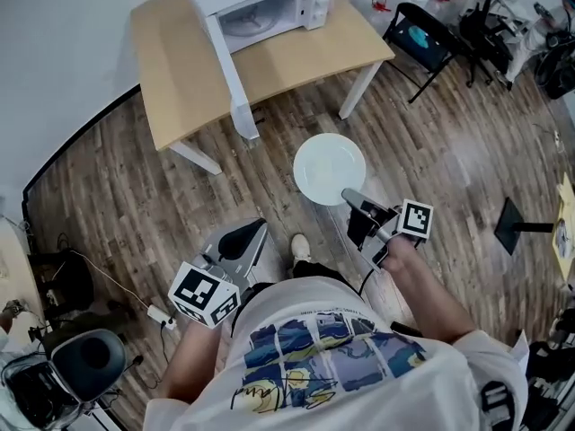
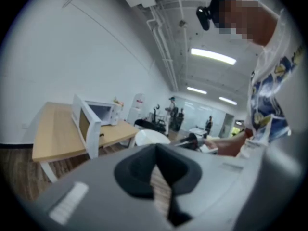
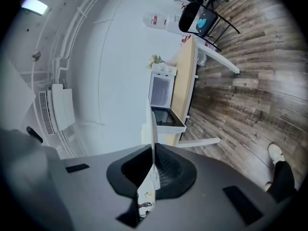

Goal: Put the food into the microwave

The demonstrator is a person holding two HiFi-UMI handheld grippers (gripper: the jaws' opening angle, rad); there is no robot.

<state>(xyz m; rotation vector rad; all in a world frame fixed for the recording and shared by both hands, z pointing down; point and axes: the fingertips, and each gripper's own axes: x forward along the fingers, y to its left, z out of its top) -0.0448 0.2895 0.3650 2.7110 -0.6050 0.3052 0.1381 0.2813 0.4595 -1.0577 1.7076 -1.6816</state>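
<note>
The right gripper (image 1: 352, 199) is pinched shut on the near rim of a white plate (image 1: 329, 169) - its own view shows the plate edge-on as a thin white line between the pads. The plate hangs out flat over the wood floor (image 1: 117, 214), well short of the table (image 1: 171, 70). No food can be made out on it; it looks bare white from above.

The left gripper (image 1: 244, 238) is low on the left, near the person's body, jaws together w/ nothing between them.

The microwave (image 1: 269, 3) sits on the far side of the table, and its door (image 1: 229, 70) is swung wide open, reaching toward the near table edge. So the carry is underway and the placing isn't begun, by my read.

What could go wrong:
- The grip is on one edge only, so the plate's weight levers on the pads. A quick swing or stop could let it droop or slide out, and it would land on bare floor.
- Any tilt would tip off whatever is on it.
- The open door stands in the approach path - coming in from the left could knock the plate rim on it.
- The microwave mouth is low and narrow, esp. for a wide plate; entering off-level may catch the frame.
</note>
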